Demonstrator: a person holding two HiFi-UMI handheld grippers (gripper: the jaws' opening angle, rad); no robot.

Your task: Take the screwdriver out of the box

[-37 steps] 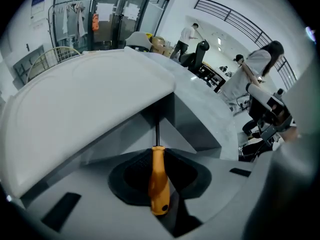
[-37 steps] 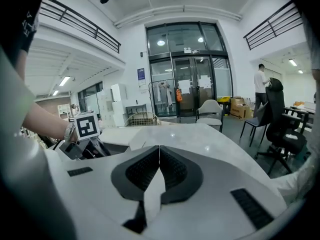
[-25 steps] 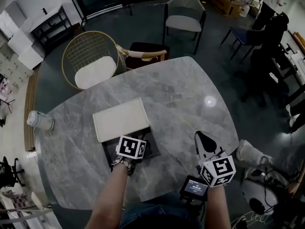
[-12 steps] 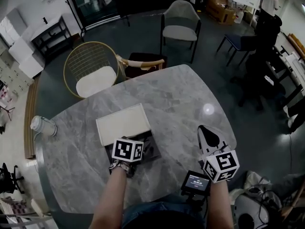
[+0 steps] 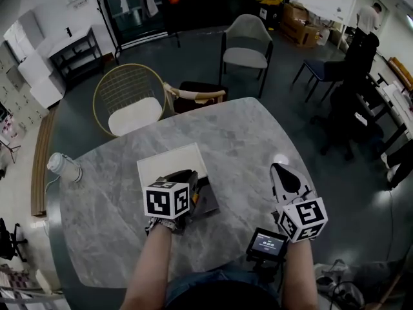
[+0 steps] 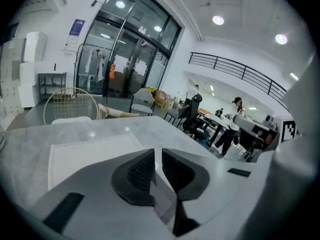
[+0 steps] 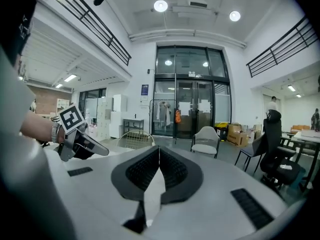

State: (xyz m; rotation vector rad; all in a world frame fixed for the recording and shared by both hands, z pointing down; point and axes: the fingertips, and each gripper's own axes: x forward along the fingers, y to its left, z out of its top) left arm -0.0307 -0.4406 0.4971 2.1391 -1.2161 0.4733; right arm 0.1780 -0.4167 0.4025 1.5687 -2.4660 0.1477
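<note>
A grey marbled tabletop (image 5: 245, 141) carries one flat white lid (image 5: 166, 162), left of centre, and one shallow black box (image 5: 208, 203) touching its lower right edge. The left hand-held gripper (image 5: 182, 177) hangs over the box and hides most of its inside. Its jaws have just been closing to a slim gap, with nothing seen between them. The screwdriver cannot be made out. At lower right, the right hand-held gripper (image 5: 281, 170) is pressed together and empty.
</note>
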